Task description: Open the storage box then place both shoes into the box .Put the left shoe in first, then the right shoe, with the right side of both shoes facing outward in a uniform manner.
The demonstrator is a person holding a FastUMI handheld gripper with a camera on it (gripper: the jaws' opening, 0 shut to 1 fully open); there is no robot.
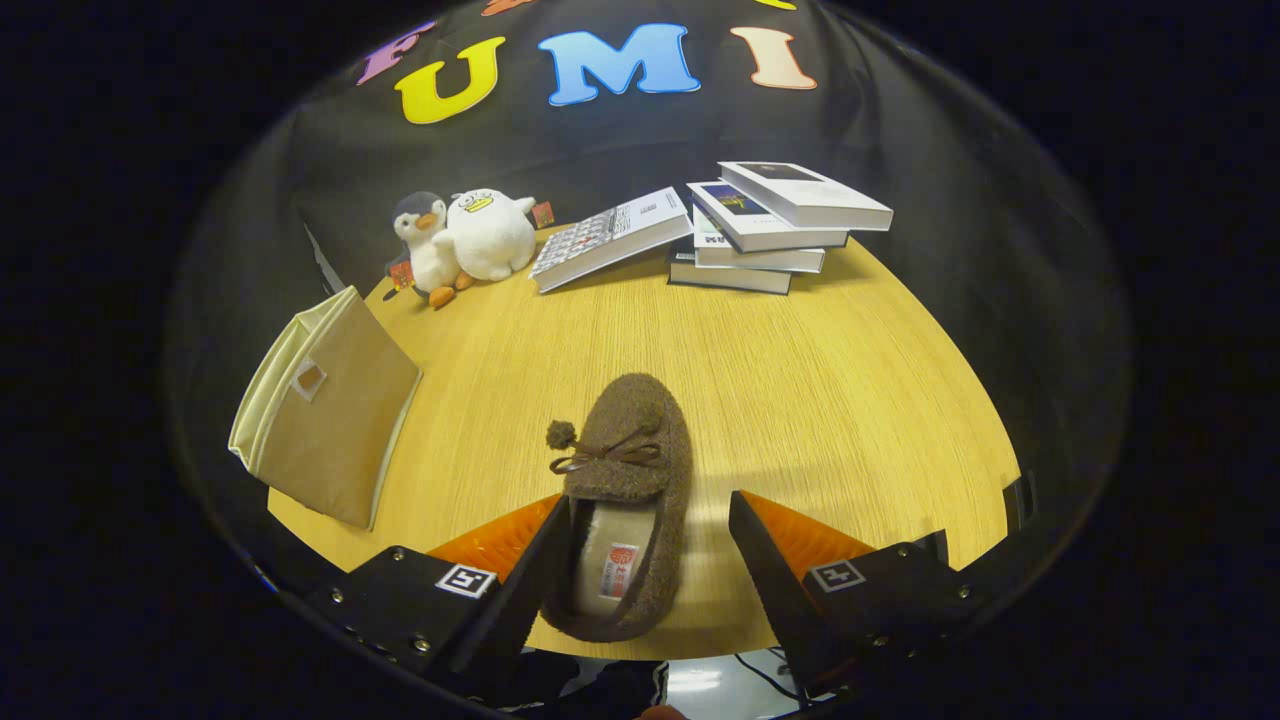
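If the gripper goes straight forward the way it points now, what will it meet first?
The gripper is open, with the brown fuzzy slipper already between its fingers, so it would probably meet that slipper first. Further ahead lies bare wooden table, then the stack of books; depth is unclear.

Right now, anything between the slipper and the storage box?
No. In the gripper view, only bare wooden table separates the brown slipper, sitting between the open tongs, from the beige storage box.

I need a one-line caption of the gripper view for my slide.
Open gripper straddles a brown fuzzy slipper on the round wooden table; the beige fabric storage box stands beyond.
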